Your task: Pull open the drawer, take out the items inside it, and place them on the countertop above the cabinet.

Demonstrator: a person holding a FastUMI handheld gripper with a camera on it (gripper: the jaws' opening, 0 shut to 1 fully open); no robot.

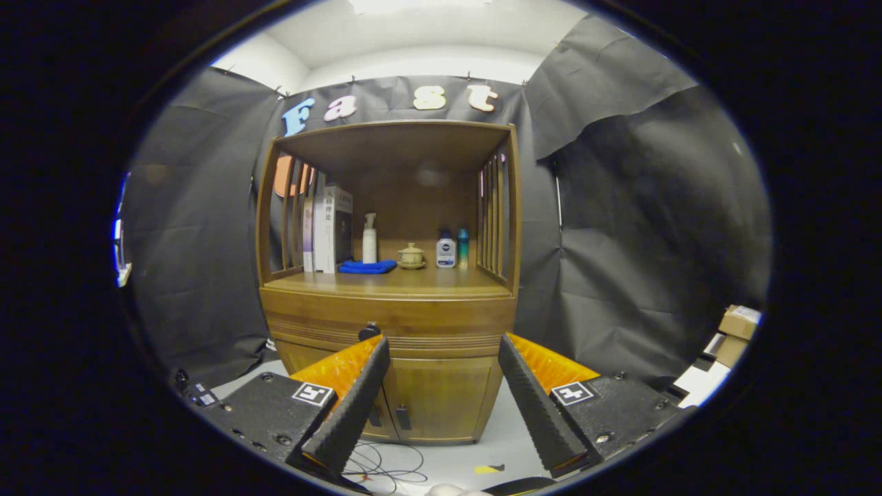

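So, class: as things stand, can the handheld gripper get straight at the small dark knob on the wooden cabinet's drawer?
Probably yes: the gripper is open, and nothing stands between it and the knob just beyond its fingertips.

A wooden cabinet [389, 331] is seen ahead, its drawer [386, 324] closed, with a dark knob [369, 331] just above the left finger. The gripper [441, 386] is held open and empty, well short of the cabinet. On the countertop [413, 281], books [329, 229], a blue cloth [367, 266], a white pump bottle [370, 240], a small lidded cup [411, 255] and two small bottles [453, 249] are set. Cables [386, 468] lie on the floor.
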